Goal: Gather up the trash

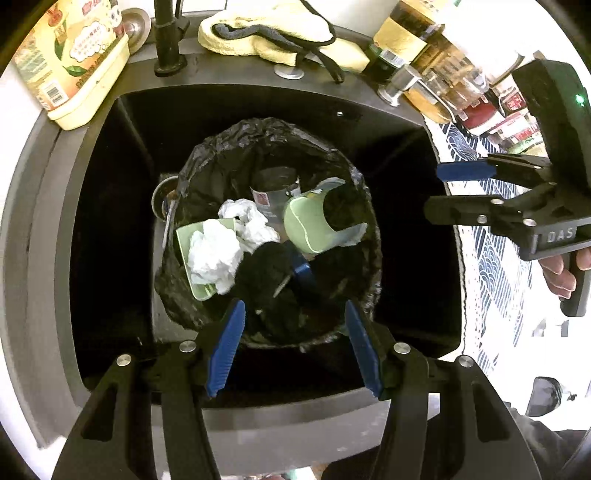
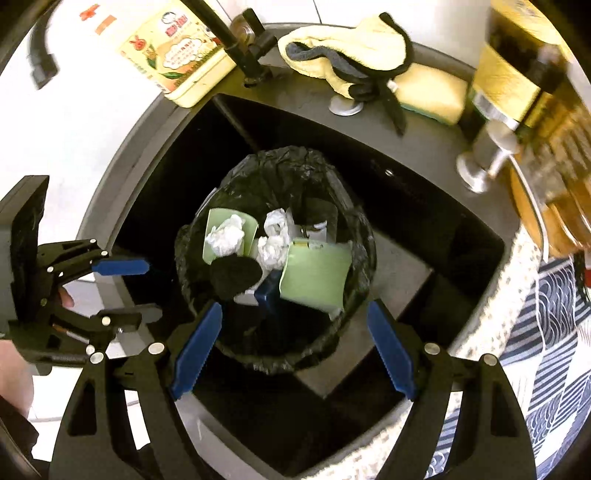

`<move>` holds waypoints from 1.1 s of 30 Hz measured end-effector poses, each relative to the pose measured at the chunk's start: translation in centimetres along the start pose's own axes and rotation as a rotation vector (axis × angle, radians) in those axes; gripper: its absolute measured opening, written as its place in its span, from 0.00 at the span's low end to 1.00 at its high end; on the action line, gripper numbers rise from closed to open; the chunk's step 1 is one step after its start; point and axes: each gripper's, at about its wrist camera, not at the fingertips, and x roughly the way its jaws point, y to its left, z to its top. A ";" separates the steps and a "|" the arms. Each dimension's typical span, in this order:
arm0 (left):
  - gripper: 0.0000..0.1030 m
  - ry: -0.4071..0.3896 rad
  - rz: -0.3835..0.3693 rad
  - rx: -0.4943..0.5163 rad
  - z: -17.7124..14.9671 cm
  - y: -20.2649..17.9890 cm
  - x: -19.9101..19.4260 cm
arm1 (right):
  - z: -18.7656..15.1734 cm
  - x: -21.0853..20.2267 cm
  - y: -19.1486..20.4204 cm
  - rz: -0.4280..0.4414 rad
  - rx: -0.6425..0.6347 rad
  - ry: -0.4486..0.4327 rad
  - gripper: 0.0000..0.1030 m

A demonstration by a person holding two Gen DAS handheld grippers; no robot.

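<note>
A bin lined with a black bag stands in a dark sink. It holds crumpled white tissues, a green cup, a green carton, a clear plastic bottle, a black lump and a blue piece. My left gripper is open and empty above the bin's near rim; it also shows at the left of the right wrist view. My right gripper is open and empty above the bin; it also shows at the right of the left wrist view.
The sink rim carries a black tap, a yellow cloth with dark trim, a yellow sponge and a detergent bottle. Bottles and jars stand at the right, by a blue patterned cloth.
</note>
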 end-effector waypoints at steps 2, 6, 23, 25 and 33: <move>0.53 -0.013 0.025 -0.013 -0.6 -1.2 -0.5 | -1.3 -1.5 -0.3 0.011 -0.021 -0.016 0.78; 0.65 -0.034 0.047 -0.054 -1.5 -3.6 -1.2 | -4.1 -4.8 -0.8 -0.003 -0.087 -0.079 0.78; 0.66 -0.198 0.214 -0.153 -7.9 -20.0 -4.7 | -19.8 -18.6 -7.9 -0.044 -0.212 -0.276 0.78; 0.70 -0.223 0.218 -0.163 -9.1 -22.2 -5.4 | -21.6 -19.5 -8.4 -0.046 -0.224 -0.279 0.78; 0.82 -0.316 0.251 -0.126 -13.3 -31.3 -7.4 | -28.3 -23.9 -10.6 -0.056 -0.212 -0.336 0.82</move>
